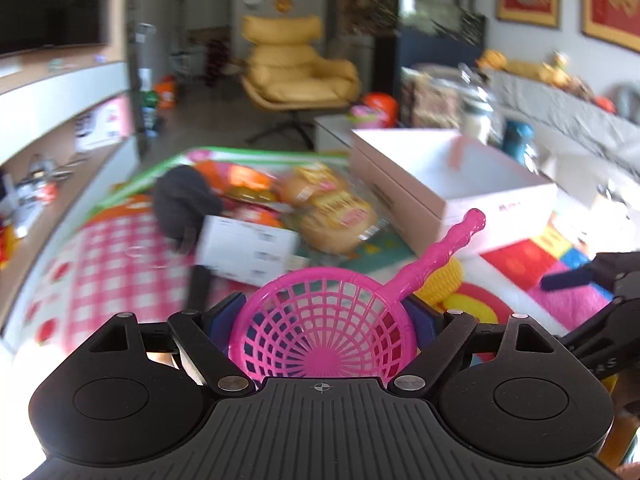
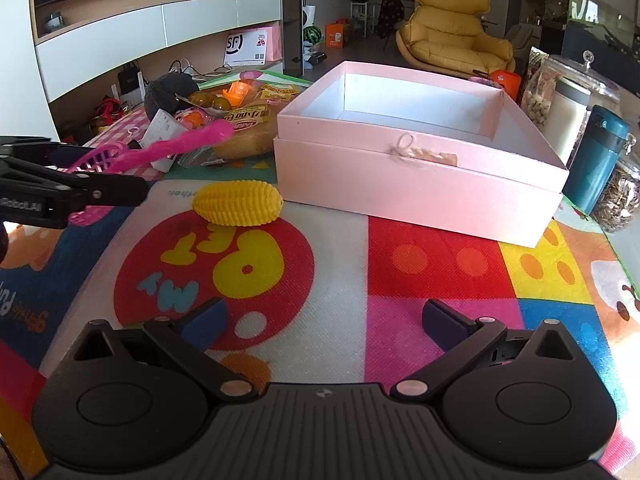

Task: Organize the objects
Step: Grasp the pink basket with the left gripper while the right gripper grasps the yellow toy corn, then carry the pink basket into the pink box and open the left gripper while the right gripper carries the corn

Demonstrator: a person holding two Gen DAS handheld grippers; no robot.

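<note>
So the left gripper (image 1: 326, 316) has its pads pinched on the bowl of the pink toy strainer (image 1: 320, 336), handle sticking up toward the open pink box (image 2: 420, 160). Right gripper (image 2: 324, 320) is spread wide over the colourful mat (image 2: 440, 264), nothing in it, and the yellow toy corn (image 2: 238, 204) lies just beside the box

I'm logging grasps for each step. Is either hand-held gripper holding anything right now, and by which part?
The left hand-held gripper holds the pink strainer by its mesh bowl, handle free. The right hand-held gripper is open and holds nothing.
</note>
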